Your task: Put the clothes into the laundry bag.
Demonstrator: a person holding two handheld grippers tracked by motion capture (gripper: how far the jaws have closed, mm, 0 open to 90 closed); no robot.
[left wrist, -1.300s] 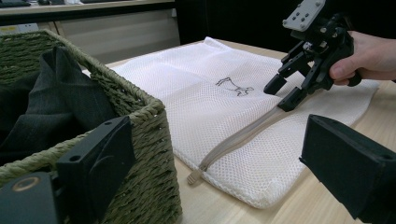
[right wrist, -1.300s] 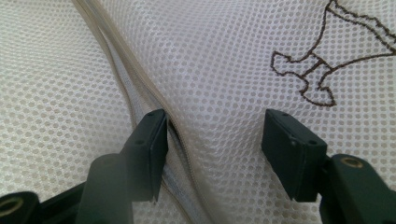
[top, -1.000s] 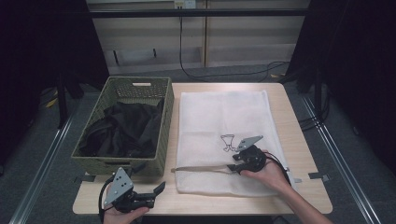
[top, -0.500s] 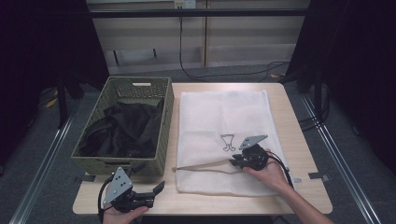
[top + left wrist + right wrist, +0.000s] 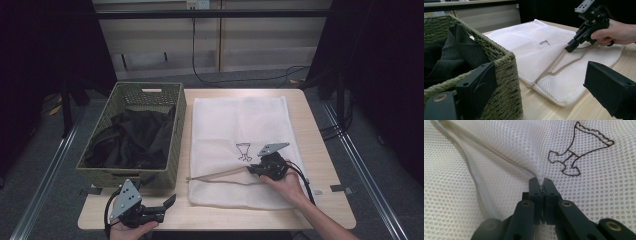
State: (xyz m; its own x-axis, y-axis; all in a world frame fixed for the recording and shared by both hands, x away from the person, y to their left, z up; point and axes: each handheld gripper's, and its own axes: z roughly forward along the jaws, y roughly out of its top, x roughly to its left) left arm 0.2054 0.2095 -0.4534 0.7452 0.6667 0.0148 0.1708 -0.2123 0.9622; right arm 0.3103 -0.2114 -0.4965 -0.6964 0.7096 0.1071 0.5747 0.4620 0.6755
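1. White mesh laundry bag (image 5: 240,150), lying flat on the right half of the wooden table (image 5: 320,125), with a small brown figure printed (image 5: 243,151) near the middle and a beige zipper opening (image 5: 220,175) running along the near end, gaping slightly.
2. Pinched at the top layer beside the zipper by the right gripper (image 5: 540,182); jaws just closed tight, a small ridge of mesh drawn up between them.
3. Held low over the near table edge, the left gripper (image 5: 170,202): jaws wide apart, nothing between them, well apart from the bag.
4. Just left of the bag, a green woven basket (image 5: 172,150) holding dark clothing (image 5: 130,140).
5. Risk, as a judgement: thin fold of mesh slipping free on lifting, since little fabric sits in the pinch.
6. Risk: both layers caught together, keeping the mouth shut instead of opening it.
7. Risk: whole bag dragged across the table, or mesh snagged, with nothing pinning the lower edge.
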